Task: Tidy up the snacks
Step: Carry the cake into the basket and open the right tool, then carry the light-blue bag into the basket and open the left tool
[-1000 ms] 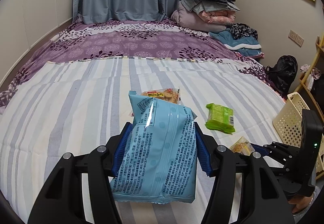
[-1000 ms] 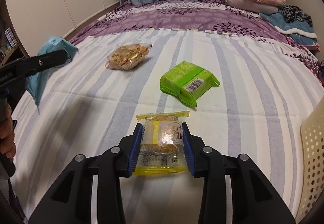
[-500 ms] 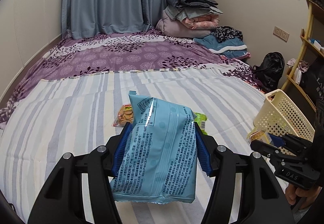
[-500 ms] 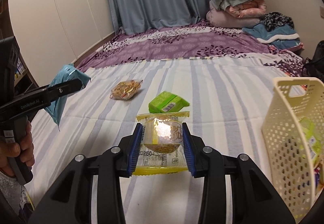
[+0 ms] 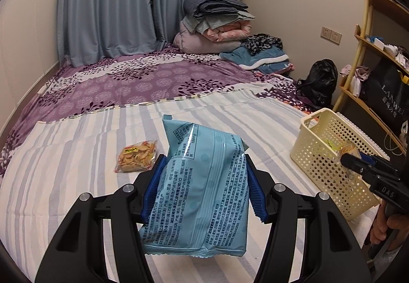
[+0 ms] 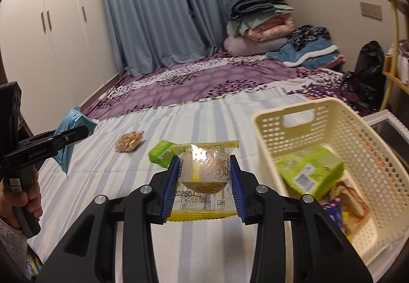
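Note:
My left gripper [image 5: 204, 188] is shut on a light blue snack bag [image 5: 202, 193] and holds it above the striped bed sheet [image 5: 64, 175]. My right gripper [image 6: 204, 180] is shut on a yellow-edged pastry packet [image 6: 204, 175], held in the air just left of the cream perforated basket [image 6: 286, 116]. The basket holds a green packet [image 6: 311, 170] and other snacks. A clear bag of small biscuits [image 5: 136, 159] and a green packet [image 6: 159, 152] lie on the sheet. The basket [image 5: 329, 155] and right gripper [image 5: 358, 165] show at the right of the left wrist view.
Folded bedding [image 5: 214, 24] is stacked at the far end of the bed by the blue curtains. A black bag [image 5: 319, 81] and a wooden shelf [image 5: 370, 93] stand right of the bed. White wardrobes [image 6: 51, 40] stand on the left.
Both grippers have risen and swung right with their packets. The basket has come much closer to the right gripper, and its contents now show.

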